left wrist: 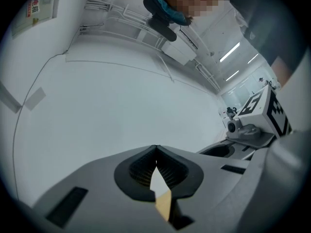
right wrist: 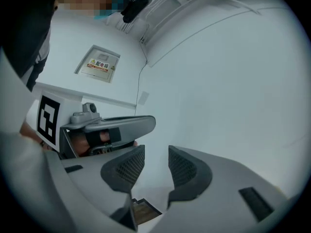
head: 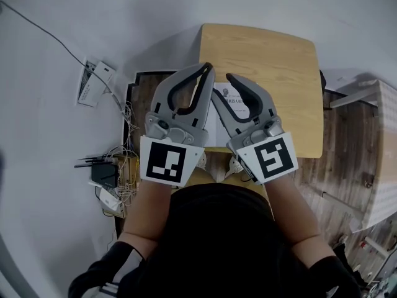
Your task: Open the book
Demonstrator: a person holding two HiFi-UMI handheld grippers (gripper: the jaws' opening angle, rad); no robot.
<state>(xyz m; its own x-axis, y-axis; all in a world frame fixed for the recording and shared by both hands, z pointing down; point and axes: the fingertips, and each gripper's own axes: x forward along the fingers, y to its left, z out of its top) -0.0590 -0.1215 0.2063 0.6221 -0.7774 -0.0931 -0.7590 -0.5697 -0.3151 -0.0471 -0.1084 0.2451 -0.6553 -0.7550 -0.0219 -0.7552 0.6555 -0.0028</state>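
Observation:
A white book (head: 229,106) with small print on its cover lies on the near part of the small wooden table (head: 273,67); both grippers hide most of it. I hold the grippers side by side above it, raised off the table. My left gripper (head: 206,68) (left wrist: 155,152) is shut, its ribbed pads meeting at the tips with nothing between them. My right gripper (head: 228,77) (right wrist: 156,165) is open by a narrow gap and holds nothing. Each gripper view faces a white wall, with only a sliver of white page and wood below the jaws.
The table stands against a white wall. On the floor to its left lie a power strip (head: 94,83), tangled cables and a black router (head: 104,174). Wooden flooring and a pale cabinet (head: 384,160) are at the right. The other gripper shows in each gripper view.

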